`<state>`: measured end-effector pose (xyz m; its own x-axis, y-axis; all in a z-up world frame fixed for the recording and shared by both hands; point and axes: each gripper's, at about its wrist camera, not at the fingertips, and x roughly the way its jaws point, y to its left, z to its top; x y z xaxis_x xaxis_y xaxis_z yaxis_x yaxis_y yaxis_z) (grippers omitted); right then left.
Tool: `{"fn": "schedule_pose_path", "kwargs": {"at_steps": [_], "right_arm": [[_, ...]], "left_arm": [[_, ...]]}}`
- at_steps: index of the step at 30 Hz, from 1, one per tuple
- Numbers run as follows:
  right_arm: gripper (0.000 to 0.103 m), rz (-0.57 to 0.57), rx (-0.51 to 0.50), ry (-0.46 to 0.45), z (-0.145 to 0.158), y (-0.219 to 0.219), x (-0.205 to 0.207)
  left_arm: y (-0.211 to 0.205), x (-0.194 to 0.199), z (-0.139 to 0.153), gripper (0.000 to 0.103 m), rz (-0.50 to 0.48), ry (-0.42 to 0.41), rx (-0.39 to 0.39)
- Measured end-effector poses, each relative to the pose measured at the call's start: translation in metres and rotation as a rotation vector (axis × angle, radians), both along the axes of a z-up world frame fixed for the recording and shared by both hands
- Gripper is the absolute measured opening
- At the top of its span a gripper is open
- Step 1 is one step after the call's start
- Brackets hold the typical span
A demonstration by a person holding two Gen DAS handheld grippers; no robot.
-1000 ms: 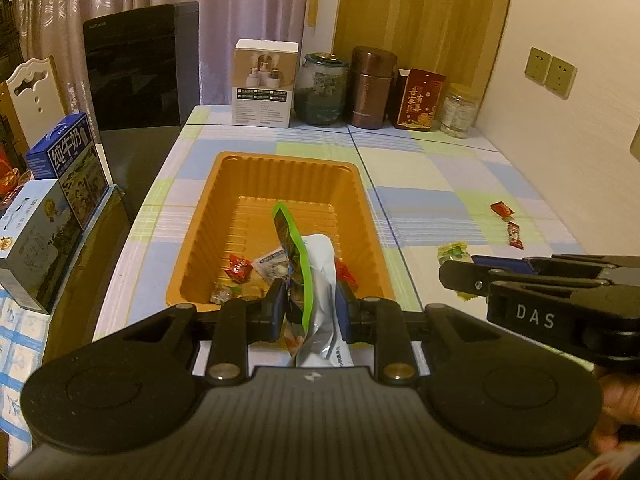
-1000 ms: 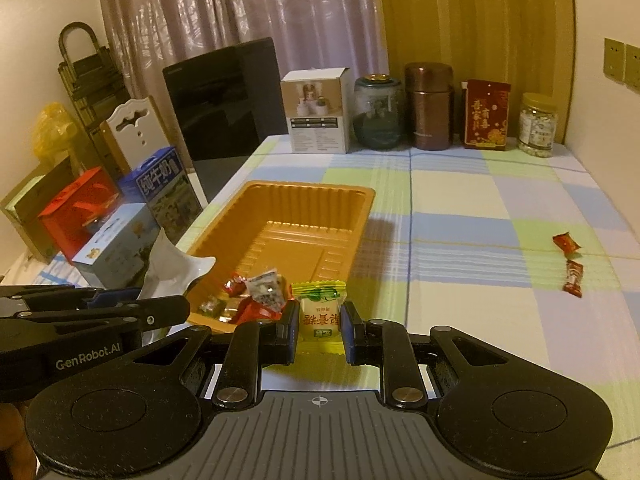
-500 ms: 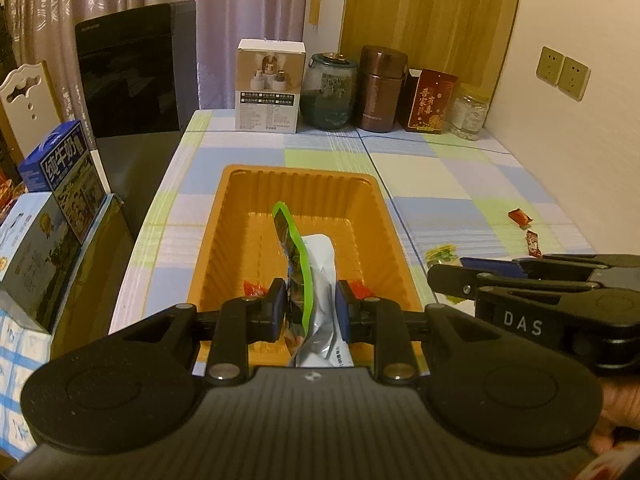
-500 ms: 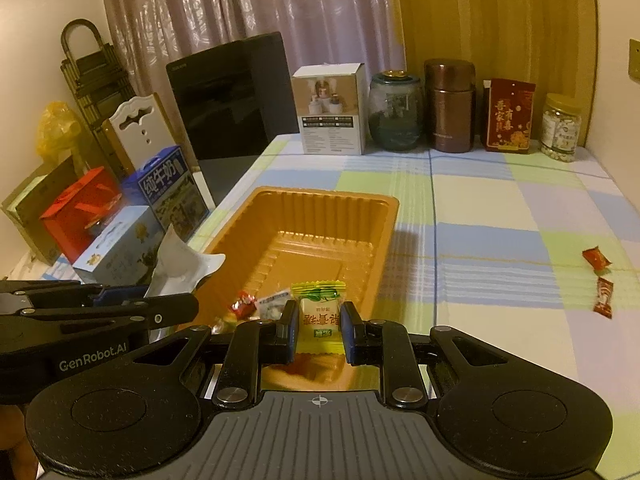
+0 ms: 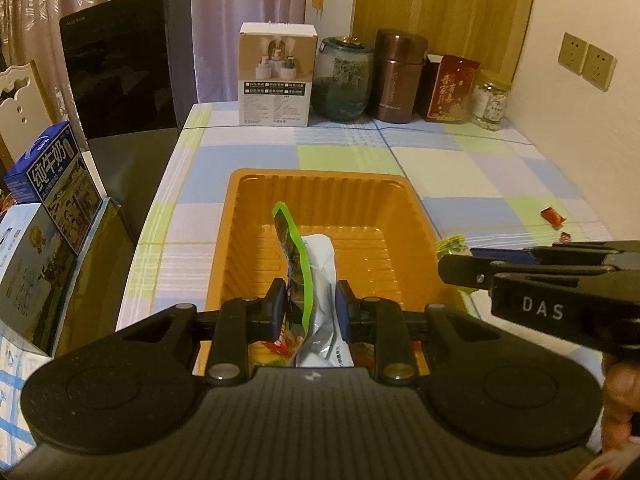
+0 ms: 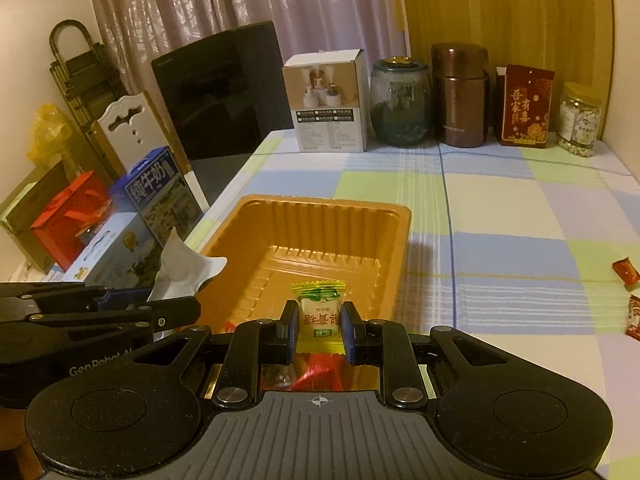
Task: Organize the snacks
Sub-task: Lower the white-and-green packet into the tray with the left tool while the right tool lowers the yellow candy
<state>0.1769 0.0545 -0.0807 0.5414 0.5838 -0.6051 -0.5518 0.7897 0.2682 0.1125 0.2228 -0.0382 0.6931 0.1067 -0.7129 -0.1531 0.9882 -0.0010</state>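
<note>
Snacks going into the tray, two more in hand.

Left gripper [image 5: 311, 306] is clamped on a silver packet [image 5: 318, 276] with a green edge, held upright over the near end of the orange tray [image 5: 320, 184]; right gripper [image 6: 319, 332] is closed on a small yellow candy [image 6: 320, 312], also above the tray's near end. A few red-wrapped sweets [image 6: 316, 372] show in the tray under the grippers; the rest of its ribbed floor is bare. Two red candies [image 5: 554, 216] lie well apart on the checked tablecloth [image 6: 500, 208], not yet gathered. By my reading the job is partway: both held items need dropping, then those strays.
</note>
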Motion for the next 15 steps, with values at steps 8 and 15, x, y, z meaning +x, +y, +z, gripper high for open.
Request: {"fn": "schedule_pose_path", "kwargs": {"at_steps": [8,15], "right_arm": [[0.022,-0.006,-0.002,0.025,-0.012,0.012,0.025],[0.022,-0.012,0.000,0.044,-0.021,0.018,0.037]], "left_arm": [[0.011,0.026,-0.018,0.023,-0.010,0.027,-0.003],[0.013,0.041,-0.029,0.023,-0.027,0.041,-0.003]]}}
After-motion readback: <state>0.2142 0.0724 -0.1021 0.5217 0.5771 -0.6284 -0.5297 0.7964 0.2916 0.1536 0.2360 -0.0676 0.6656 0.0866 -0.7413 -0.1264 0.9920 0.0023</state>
